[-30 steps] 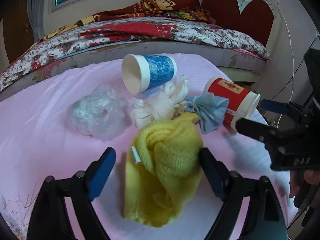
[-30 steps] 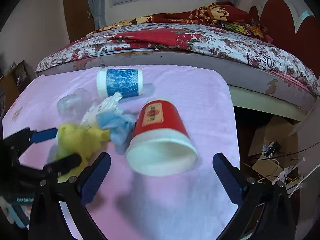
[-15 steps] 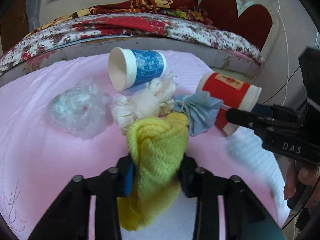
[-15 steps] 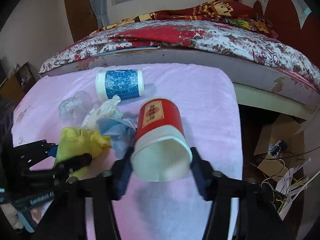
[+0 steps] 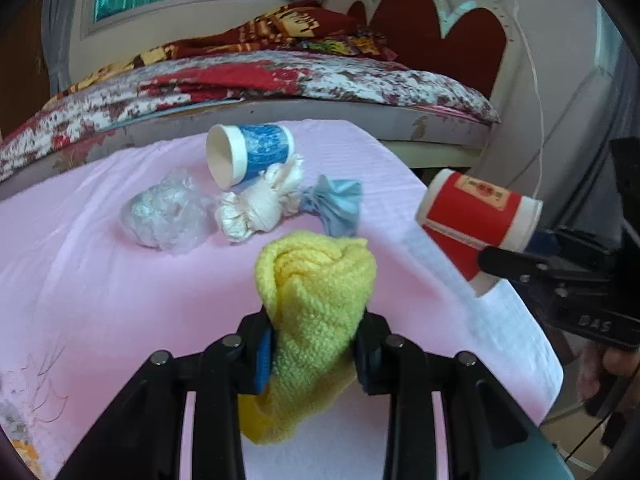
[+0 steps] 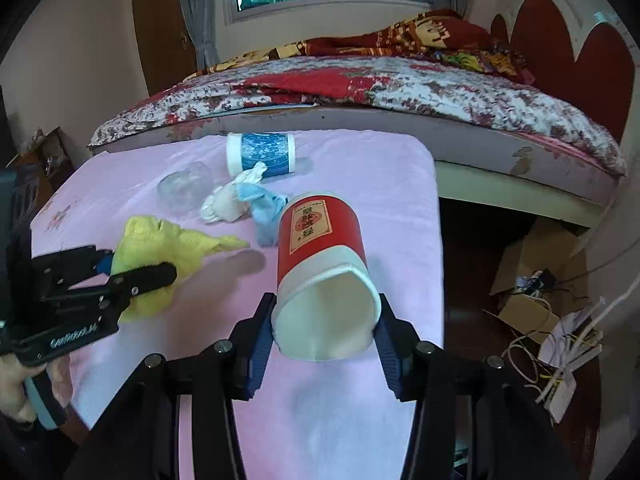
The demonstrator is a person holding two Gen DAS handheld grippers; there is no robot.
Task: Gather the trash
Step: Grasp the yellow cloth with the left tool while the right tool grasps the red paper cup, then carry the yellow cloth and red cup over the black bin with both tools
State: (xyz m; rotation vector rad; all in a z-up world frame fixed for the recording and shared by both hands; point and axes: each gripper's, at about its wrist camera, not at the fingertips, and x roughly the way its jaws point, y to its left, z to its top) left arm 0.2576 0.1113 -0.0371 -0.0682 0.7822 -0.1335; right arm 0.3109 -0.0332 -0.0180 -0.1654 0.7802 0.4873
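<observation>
Nearest in the left wrist view, the left tongs [image 5: 314, 350] are clenched on a yellow cloth [image 5: 316, 300]; their jaws have just been closing and now pinch its bunched middle, with one end hanging below them over the pink worktop [image 5: 100, 280]. In the right wrist view, the right tongs [image 6: 324, 344] grasp a red cup [image 6: 320, 248] near its open white rim, which is squashed out of round between the pads; these jaws too have just been closing. The cup points away from the camera with its base to the far side, and seems lifted clear of the worktop, casting a shadow beside it. A hand [image 6: 16, 384] holds the left tool at the near left edge of that view.

Farther out on the worktop lie a blue crumpled tissue [image 5: 338, 208], a white crumpled tissue [image 5: 260, 204] touching it on the left, and a clear plastic wad [image 5: 164, 216] left of that. Beyond them a blue cup [image 5: 250, 154] lies on its side, just beside the white tissue. Behind the worktop stands a bed [image 6: 400, 84] with a floral cover, and on the floor to the right a cardboard box [image 6: 532, 276] with loose cables.
</observation>
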